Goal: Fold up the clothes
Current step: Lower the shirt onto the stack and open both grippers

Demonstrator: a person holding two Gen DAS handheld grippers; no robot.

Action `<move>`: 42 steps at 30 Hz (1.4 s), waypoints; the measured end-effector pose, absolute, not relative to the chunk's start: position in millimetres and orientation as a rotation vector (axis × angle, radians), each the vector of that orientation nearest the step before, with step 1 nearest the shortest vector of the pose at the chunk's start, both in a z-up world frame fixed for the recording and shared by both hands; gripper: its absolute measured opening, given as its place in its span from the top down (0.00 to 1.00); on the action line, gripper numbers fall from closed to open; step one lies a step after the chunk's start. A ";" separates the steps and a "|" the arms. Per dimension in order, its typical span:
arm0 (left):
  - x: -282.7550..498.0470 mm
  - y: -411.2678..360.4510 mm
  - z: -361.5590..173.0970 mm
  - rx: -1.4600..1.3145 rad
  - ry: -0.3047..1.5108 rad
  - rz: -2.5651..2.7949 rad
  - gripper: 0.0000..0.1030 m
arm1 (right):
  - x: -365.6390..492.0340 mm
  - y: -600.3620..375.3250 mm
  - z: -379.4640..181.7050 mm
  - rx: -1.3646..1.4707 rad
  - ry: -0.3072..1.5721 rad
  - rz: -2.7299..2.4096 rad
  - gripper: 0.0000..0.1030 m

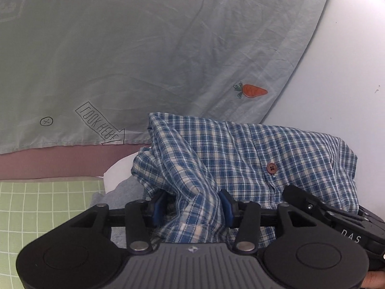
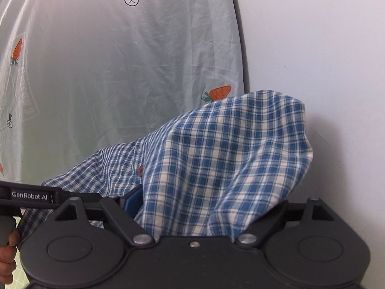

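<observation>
Left wrist view: both grippers (image 1: 192, 210) (image 2: 192, 207) pinch the bunched plaid shirt (image 1: 240, 159), no clear long axis.

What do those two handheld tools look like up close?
Both are matte black with round disc-shaped housings, silver pivot pins and hinged link arms. The left tool has blue fingers and a grey ribbed body. The right tool looks alike; white "GenRobot.AI" lettering marks the other tool's side in its view.

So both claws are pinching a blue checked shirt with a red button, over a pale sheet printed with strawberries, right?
Nearly. The prints on the sheet are carrots, not strawberries; both views show them. The rest holds: the left claw grips the blue checked shirt, whose red button shows in the left view. The right claw has shirt cloth bunched between its fingers.
</observation>
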State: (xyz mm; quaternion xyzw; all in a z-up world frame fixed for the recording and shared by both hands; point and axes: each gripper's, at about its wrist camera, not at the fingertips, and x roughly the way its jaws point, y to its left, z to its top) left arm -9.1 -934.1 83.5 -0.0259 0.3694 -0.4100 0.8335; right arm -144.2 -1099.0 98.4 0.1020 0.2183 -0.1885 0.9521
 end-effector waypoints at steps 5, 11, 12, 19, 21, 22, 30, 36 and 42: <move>-5.2 -940.6 83.5 -0.030 0.781 -0.845 0.49 | -154.1 -1086.2 110.3 0.096 0.415 -0.444 0.17; -3.0 -941.3 85.5 -0.026 0.788 -0.832 0.49 | -164.8 -1064.8 132.2 -0.005 0.349 -0.560 0.17; -2.4 -940.8 85.7 -0.029 0.791 -0.831 0.49 | -166.5 -1059.4 135.4 -0.045 0.331 -0.586 0.17; -4.2 -939.0 83.9 -0.036 0.793 -0.826 0.49 | -153.0 -1066.3 132.8 -0.005 0.325 -0.520 0.16; -2.8 -937.1 81.8 -0.043 0.795 -0.830 0.49 | -137.5 -1077.8 114.6 0.064 0.398 -0.484 0.16; -1.4 -936.3 79.7 -0.043 0.799 -0.826 0.49 | -132.6 -1083.6 104.2 0.109 0.427 -0.478 0.15; -8.6 -928.4 82.9 -0.031 0.790 -0.812 0.39 | -123.2 -1085.9 90.2 0.192 0.531 -0.464 0.03; -49.7 -891.3 104.2 -0.012 0.698 -0.765 0.09 | -157.6 -1054.8 114.0 0.187 0.532 -0.508 0.03; -107.5 -833.6 112.9 -0.022 0.683 -0.740 0.00 | -217.3 -1001.6 125.1 0.241 0.515 -0.505 0.03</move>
